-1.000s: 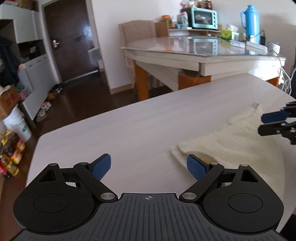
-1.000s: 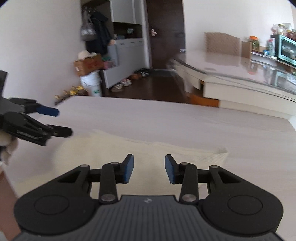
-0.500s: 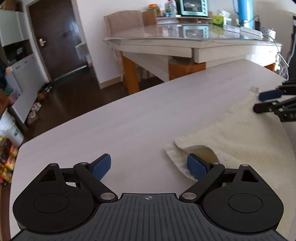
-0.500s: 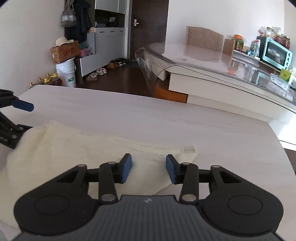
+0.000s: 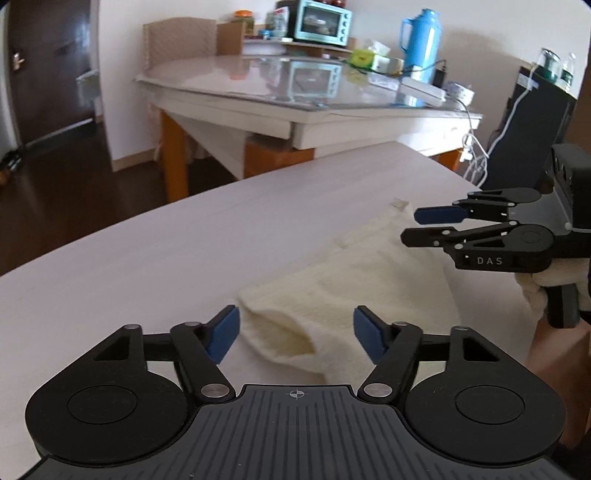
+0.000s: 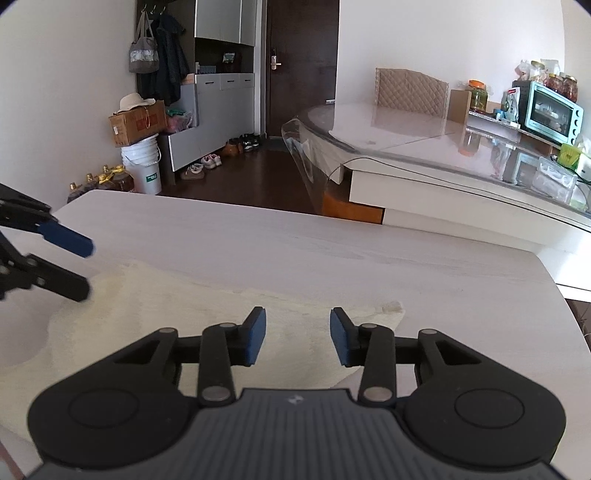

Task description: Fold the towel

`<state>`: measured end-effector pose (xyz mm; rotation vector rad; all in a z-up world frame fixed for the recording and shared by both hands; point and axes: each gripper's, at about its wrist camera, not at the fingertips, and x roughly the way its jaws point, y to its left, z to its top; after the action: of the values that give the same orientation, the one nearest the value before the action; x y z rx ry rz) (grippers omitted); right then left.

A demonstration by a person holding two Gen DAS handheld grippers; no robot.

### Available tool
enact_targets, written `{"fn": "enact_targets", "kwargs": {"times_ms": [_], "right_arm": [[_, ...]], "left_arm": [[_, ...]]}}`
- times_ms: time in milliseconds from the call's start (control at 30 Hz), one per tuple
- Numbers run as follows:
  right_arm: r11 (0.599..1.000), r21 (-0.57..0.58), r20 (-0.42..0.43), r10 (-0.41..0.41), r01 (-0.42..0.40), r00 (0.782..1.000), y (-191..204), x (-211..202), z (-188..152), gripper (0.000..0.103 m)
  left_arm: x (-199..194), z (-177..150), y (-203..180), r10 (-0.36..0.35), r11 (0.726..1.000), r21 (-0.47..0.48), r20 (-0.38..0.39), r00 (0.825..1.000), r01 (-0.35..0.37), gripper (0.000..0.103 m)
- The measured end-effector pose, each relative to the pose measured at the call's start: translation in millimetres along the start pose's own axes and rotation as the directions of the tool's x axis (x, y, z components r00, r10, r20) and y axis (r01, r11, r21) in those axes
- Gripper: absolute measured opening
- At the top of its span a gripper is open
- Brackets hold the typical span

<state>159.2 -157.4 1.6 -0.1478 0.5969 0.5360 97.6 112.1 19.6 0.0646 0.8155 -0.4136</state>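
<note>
- Towel (image 5: pixel 369 280), cream and fluffy, lies spread and rumpled on the pale wood-grain table (image 5: pixel 147 266), right under both of our grippers.
- We see the left gripper (image 5: pixel 295 334) closest in the left wrist view: its jaws are closing, and a lifted fold of the towel's near corner sits between the blue pads (image 5: pixel 223 334), which do not press on it yet.
- In the right wrist view, our right gripper (image 6: pixel 297 336) hovers over the towel's opposite end with a moderate gap between its blue pads (image 6: pixel 255 338); cloth shows in the gap below, but nothing is pinched.
- Just past that gripper, a small tag (image 6: pixel 391 306) sticks out at the towel's far corner.
- From the left wrist view we see the right gripper (image 5: pixel 421 225) side-on over the towel's far edge, carried by a hand in a white glove (image 5: pixel 554 280).
- From the right wrist view the left gripper (image 6: pixel 85 266) enters at the left edge, over the towel's other end.
- Beyond our table stands a glass-topped dining table (image 5: pixel 295 96) with orange legs.
- Farthest back on it we see a teal toaster oven (image 5: pixel 321 20) and a blue thermos (image 5: pixel 421 40).
</note>
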Motion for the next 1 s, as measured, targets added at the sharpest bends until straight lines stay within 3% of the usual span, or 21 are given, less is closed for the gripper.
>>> {"fn": "enact_targets", "kwargs": {"times_ms": [67, 233, 300, 333, 367, 533, 767, 1000], "right_arm": [[1.000, 0.000, 0.006, 0.009, -0.009, 1.000, 1.1, -4.9, 0.8, 0.042], [1.000, -0.003, 0.022, 0.021, -0.021, 1.000, 3.1, -16.8, 0.3, 0.043], [1.000, 0.003, 0.025, 0.031, -0.031, 0.999, 2.3, -20.3, -0.8, 0.043], [0.999, 0.009, 0.026, 0.037, -0.037, 0.999, 1.6, -22.0, -1.3, 0.043], [0.999, 0.016, 0.028, 0.048, -0.049, 0.998, 0.8, -23.8, -1.8, 0.042], [0.990, 0.037, 0.041, 0.135, -0.137, 0.990, -0.2, -34.8, 0.1, 0.042], [0.949, 0.125, 0.011, 0.291, -0.290, 0.957, 0.3, -45.8, 2.4, 0.042], [0.940, 0.186, -0.050, 0.300, -0.287, 0.953, 1.0, -29.8, -7.5, 0.043]], "left_arm": [[10.9, 2.8, -1.6, -0.017, 1.000, -0.015, -0.028, 0.999, 0.016, 0.052], [29.7, 6.9, -3.1, -0.010, 0.999, -0.045, -0.081, 0.997, 0.007, 0.040], [32.7, 7.2, -5.3, 0.000, 0.999, -0.040, -0.088, 0.996, -0.004, 0.027], [31.2, 7.2, -8.2, 0.004, 1.000, -0.030, -0.080, 0.997, -0.007, 0.013], [28.4, 7.2, -11.9, 0.005, 1.000, -0.016, -0.067, 0.998, -0.007, 0.008], [11.9, 6.5, -44.4, -0.013, 0.993, 0.117, -0.010, 1.000, 0.014, 0.004], [10.2, -11.3, -97.9, -0.005, 0.948, 0.319, -0.022, 1.000, 0.012, 0.004], [8.9, -18.4, -102.3, 0.024, 0.948, 0.318, 0.007, 1.000, -0.025, 0.004]]}}
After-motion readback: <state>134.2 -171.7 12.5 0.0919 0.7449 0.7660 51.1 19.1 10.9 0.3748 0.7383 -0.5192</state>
